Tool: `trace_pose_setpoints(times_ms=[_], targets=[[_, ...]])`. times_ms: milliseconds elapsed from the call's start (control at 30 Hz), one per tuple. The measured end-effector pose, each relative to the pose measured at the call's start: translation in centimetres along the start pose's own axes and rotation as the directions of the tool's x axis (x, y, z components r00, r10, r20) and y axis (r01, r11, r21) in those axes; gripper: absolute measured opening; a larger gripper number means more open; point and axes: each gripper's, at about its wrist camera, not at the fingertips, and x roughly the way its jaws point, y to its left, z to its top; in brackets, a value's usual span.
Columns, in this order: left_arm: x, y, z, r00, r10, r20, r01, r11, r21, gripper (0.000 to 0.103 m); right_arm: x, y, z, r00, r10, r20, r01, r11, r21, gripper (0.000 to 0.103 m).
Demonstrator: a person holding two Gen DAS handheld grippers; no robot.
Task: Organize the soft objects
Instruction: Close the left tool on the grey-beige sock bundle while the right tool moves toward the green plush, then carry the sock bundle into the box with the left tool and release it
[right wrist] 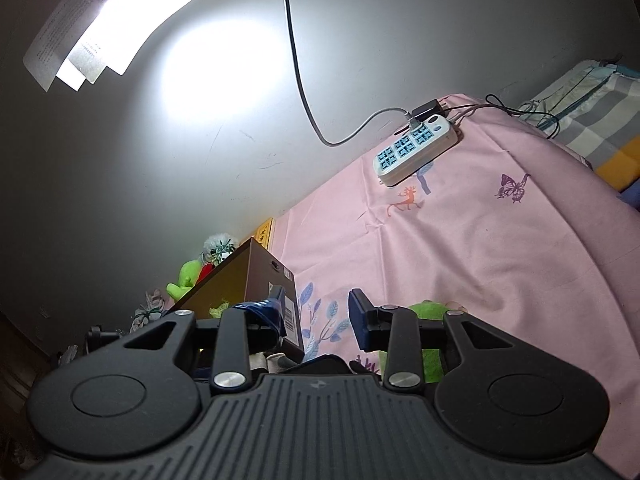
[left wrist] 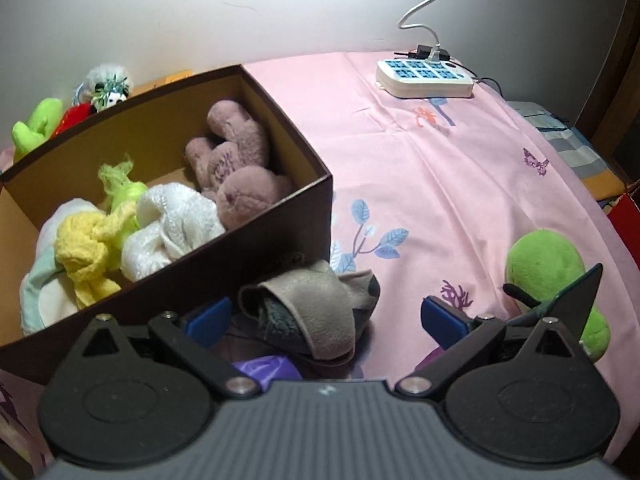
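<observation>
A dark brown cardboard box (left wrist: 256, 264) stands on the pink sheet (left wrist: 460, 184) and holds a mauve plush (left wrist: 236, 160), a white cloth (left wrist: 172, 224), a yellow cloth (left wrist: 86, 252) and a light green item (left wrist: 120, 188). A beige-grey soft slipper (left wrist: 312, 312) lies against the box's near wall. My left gripper (left wrist: 326, 316) is open with its jaws either side of the slipper. A green plush (left wrist: 548, 276) lies at the right, partly behind a black gripper part. My right gripper (right wrist: 316, 320) is open and empty, above the sheet, with the box (right wrist: 256, 280) to its left and the green plush (right wrist: 430, 312) behind its right finger.
A white power strip (left wrist: 424, 76) with plugged cables sits at the far edge by the wall; it also shows in the right wrist view (right wrist: 416, 148). Small plush toys (left wrist: 36, 124) lie behind the box. A purple item (left wrist: 264, 368) lies under my left gripper. Checked bedding (right wrist: 592, 116) is at the right.
</observation>
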Motion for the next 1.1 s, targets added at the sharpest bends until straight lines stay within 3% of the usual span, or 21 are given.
trace_pose_setpoints(times_ms=[167,467,533,1100], targets=[[2.1,-0.3,0.0,0.998,0.032,-0.044,-0.034,0.999,-0.037,0.098,0.5,-2.0,0.4,0.999,-0.013,-0.035,0.014,1.0,0.012,0.018],[3.8,-0.8,-0.2,0.991,0.084,-0.1,-0.092,0.993,-0.08,0.053,1.5,-4.7,0.7,0.996,-0.015,-0.092,0.02,0.999,0.049,0.018],[3.6,-0.9,-0.1,0.991,0.086,-0.099,-0.095,0.991,-0.091,0.05,1.6,-5.0,0.7,0.995,-0.012,-0.101,0.018,0.998,0.056,0.018],[-2.0,-1.8,0.5,0.998,0.048,-0.044,-0.053,0.992,-0.111,0.046,2.7,-6.0,0.7,0.992,0.0,-0.126,0.02,0.987,0.161,0.021]])
